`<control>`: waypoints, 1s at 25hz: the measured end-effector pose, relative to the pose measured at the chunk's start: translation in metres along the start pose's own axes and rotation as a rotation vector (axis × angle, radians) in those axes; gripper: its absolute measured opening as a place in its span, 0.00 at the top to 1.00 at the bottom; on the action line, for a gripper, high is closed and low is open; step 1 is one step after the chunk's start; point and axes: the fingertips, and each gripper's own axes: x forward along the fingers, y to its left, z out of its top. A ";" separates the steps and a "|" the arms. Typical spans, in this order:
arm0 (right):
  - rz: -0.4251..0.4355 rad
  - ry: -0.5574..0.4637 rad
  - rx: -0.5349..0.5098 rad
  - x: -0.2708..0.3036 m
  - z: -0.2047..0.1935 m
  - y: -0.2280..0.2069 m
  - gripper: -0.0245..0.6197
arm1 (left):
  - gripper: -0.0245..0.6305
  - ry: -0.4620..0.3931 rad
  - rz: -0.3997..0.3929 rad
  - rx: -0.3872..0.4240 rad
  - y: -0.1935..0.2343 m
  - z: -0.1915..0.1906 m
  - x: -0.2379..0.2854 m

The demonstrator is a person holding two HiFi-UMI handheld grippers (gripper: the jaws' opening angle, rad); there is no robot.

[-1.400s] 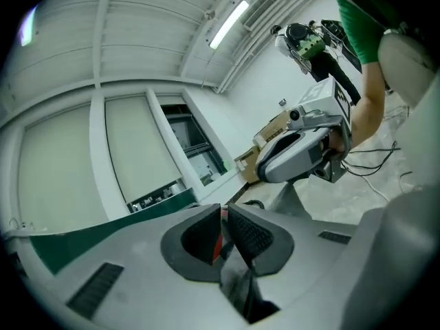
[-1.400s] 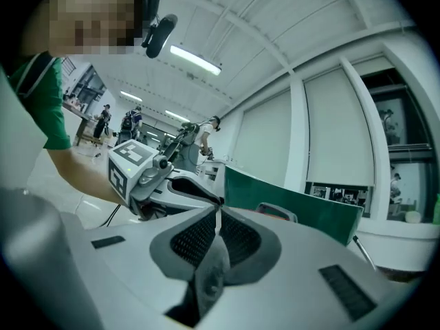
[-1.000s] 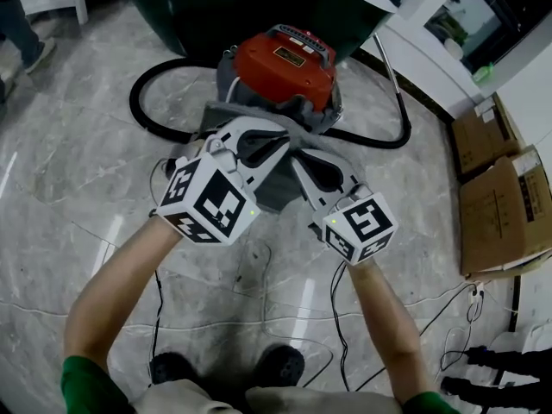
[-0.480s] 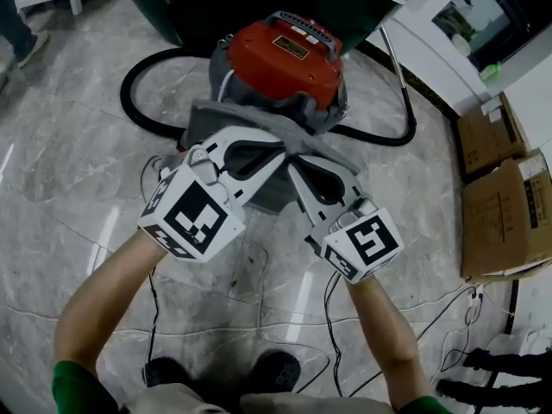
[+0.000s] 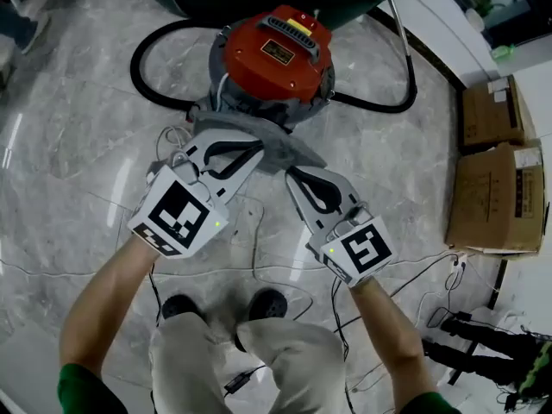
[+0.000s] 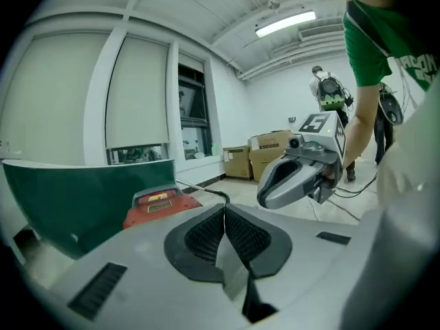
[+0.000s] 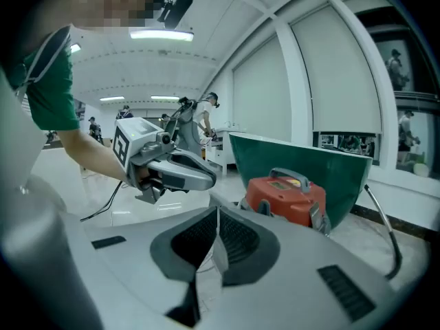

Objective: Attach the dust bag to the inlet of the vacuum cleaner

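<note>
Both grippers risen since earlier. Left gripper (image 5: 257, 143) jaws pinch grey dust bag (image 5: 289, 152); right gripper (image 5: 293, 176) jaws, just closing tighter, pinch it too. Cloth between jaws shows only in gripper views.

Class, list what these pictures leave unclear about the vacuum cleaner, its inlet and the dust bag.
- Inlet: head view, covered by the dust bag, left hand-held gripper and right hand-held gripper; in both gripper views their own bodies block it.
- Bag's opening: head view, bunched under them.
- Vacuum cleaner lid label: head view, too small to read.
</note>
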 end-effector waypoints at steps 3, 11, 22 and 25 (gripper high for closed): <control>-0.008 0.033 0.031 -0.037 0.056 0.012 0.94 | 0.95 0.028 -0.009 -0.047 -0.001 0.055 -0.033; -0.023 0.081 0.158 -0.147 0.233 0.075 0.95 | 0.96 0.112 -0.022 -0.208 -0.016 0.211 -0.159; -0.099 0.015 0.266 -0.262 0.452 0.121 0.95 | 0.96 0.028 0.038 -0.341 -0.027 0.431 -0.272; -0.090 0.020 0.271 -0.299 0.478 0.129 0.95 | 0.96 0.021 0.039 -0.373 -0.050 0.465 -0.277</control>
